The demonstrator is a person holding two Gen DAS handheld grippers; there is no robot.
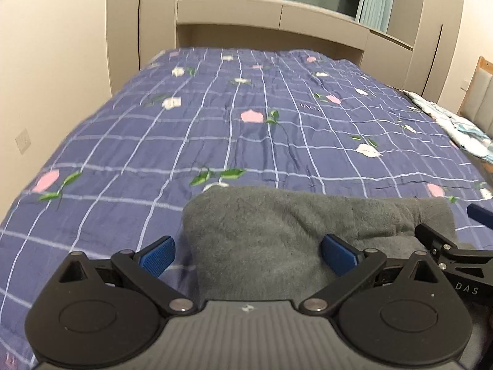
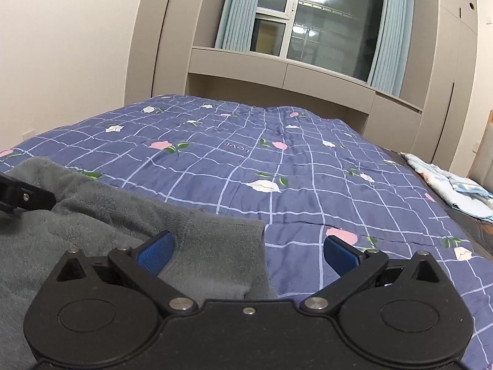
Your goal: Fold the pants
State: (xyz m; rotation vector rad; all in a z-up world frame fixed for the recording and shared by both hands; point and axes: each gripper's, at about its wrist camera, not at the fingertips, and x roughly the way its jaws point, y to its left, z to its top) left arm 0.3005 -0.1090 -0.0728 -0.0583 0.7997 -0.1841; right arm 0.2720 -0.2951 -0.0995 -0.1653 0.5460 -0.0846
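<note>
So both grippers sit low at the near edge of the bed, fingers spread apart, gripping nothing: left gripper (image 1: 248,254) straddles the grey pants (image 1: 277,228), right gripper (image 2: 248,254) over their corner, probably lining up a fold. Beyond, the checked blanket (image 1: 246,123) lies flat.

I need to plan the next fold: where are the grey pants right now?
The grey pants lie on the near edge of the blue checked bedspread, just ahead of both open grippers: the left gripper straddles their left edge, the right gripper their right edge.
</note>
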